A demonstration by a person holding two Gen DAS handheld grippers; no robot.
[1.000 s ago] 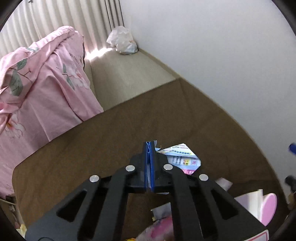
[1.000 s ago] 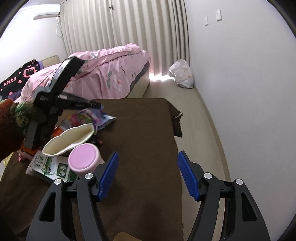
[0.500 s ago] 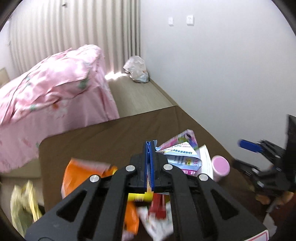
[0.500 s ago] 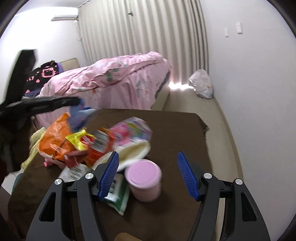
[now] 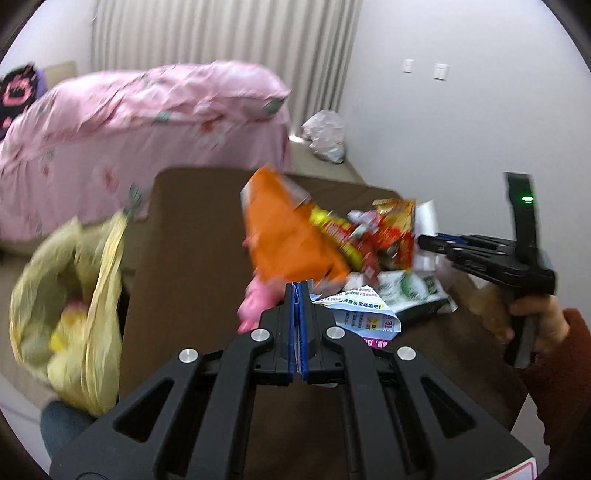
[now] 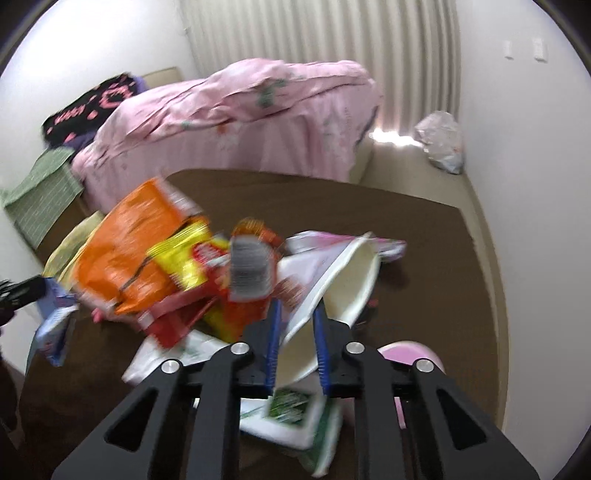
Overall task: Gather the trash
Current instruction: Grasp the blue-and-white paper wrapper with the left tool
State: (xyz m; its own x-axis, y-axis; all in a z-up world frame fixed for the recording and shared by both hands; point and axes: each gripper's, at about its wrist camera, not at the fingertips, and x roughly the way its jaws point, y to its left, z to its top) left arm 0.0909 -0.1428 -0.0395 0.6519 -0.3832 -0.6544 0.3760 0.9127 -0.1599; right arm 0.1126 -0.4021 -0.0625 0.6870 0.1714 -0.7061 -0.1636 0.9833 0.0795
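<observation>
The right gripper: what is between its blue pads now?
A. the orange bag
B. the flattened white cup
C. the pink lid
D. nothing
B: in the right wrist view the right gripper has just closed its pads on the rim of the flattened white cup; the orange bag lies to the left and the pink lid lower right.

Home bedroom, bed under pink floral duvet (image 6: 236, 110), pleated curtains (image 6: 332, 33), wall switches (image 5: 424, 68)

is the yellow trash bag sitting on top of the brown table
No, in the left wrist view the yellow trash bag hangs off the left edge of the brown table, beside it and not on top.
</observation>
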